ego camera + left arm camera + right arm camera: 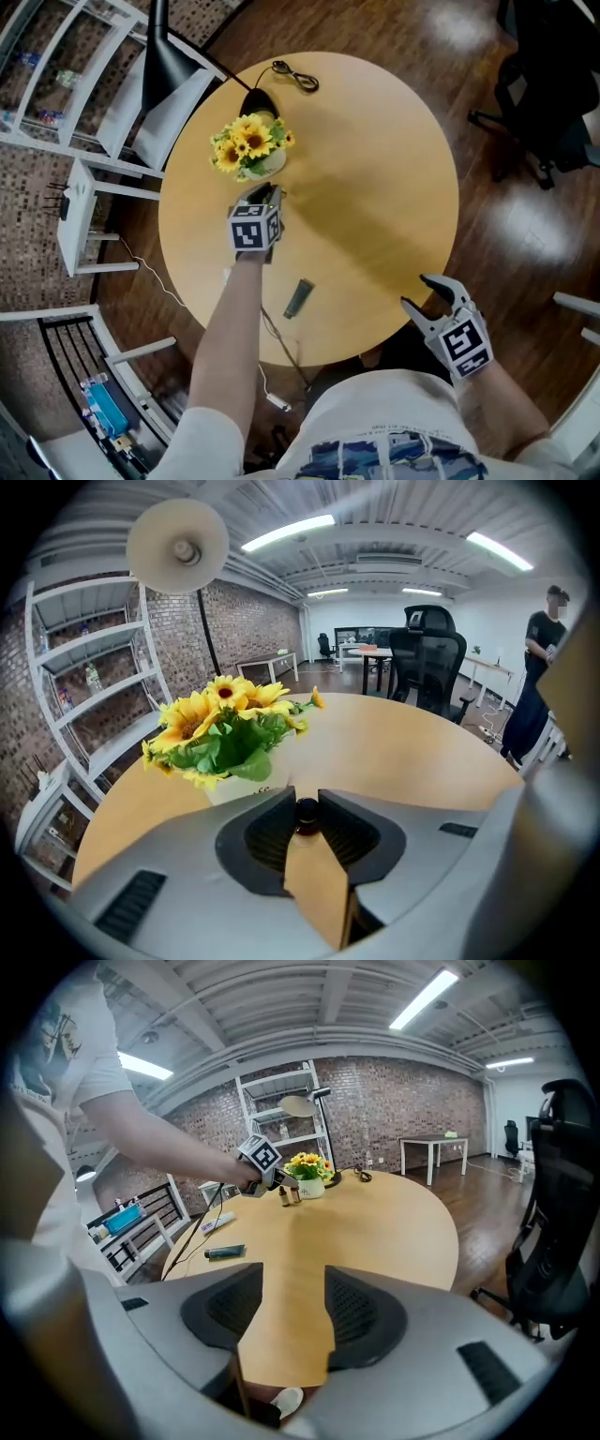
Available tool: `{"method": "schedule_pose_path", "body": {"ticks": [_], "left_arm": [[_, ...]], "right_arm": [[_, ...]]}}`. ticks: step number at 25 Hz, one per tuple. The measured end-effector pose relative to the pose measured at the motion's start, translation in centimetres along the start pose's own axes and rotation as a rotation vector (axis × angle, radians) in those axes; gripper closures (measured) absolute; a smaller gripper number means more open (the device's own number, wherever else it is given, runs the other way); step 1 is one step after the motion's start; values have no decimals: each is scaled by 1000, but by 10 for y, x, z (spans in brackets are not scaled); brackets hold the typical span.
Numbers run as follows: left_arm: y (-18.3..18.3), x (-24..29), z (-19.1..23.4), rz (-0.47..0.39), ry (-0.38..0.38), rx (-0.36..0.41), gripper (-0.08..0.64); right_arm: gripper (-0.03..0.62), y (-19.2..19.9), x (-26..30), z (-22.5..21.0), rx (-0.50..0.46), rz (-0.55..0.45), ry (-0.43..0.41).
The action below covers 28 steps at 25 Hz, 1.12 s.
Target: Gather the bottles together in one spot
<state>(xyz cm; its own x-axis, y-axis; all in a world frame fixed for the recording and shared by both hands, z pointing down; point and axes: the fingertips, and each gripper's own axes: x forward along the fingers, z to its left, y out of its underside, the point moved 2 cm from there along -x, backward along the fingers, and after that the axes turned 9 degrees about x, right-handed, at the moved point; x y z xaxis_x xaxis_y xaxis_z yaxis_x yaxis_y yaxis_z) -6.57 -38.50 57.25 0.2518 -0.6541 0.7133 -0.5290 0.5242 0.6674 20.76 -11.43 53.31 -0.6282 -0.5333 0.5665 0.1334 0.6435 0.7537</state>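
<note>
The left tool (305, 805) is clenched on a small brown bottle (306, 814) with a dark cap. The jaws stand close together with the bottle's neck between the pads. The bottle is just in front of the sunflower pot (248, 148), on the side nearer the person. In the right gripper view a second brown bottle (296, 1195) stands just beside the first and next to the pot. I cannot tell whether the held bottle rests on the counter (375, 169) or is lifted off it.

The right tool (293, 1290) is released, its jaws apart with only bare counter showing between them. It hangs at the counter's near edge, well apart from the pot.

A dark tube (300, 298) lies on the counter between the pot and the person. A coiled cable (295, 77) lies beyond the pot, near the far rim.
</note>
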Motion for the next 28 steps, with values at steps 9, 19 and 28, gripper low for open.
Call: {"method": "schedule_pose_path", "body": {"ticks": [9,19,28], "left_arm": [[17,25,9,34,-58,-8,479],[21,23,16,37,-92,-13,469],[0,-30,14,-78,-130,15,459]], "right_arm": [[360,6,3,-13,34,15,15],[360,8,6,-16,25,26,23],[360,-1,10,-2,-22,15,-18]]}}
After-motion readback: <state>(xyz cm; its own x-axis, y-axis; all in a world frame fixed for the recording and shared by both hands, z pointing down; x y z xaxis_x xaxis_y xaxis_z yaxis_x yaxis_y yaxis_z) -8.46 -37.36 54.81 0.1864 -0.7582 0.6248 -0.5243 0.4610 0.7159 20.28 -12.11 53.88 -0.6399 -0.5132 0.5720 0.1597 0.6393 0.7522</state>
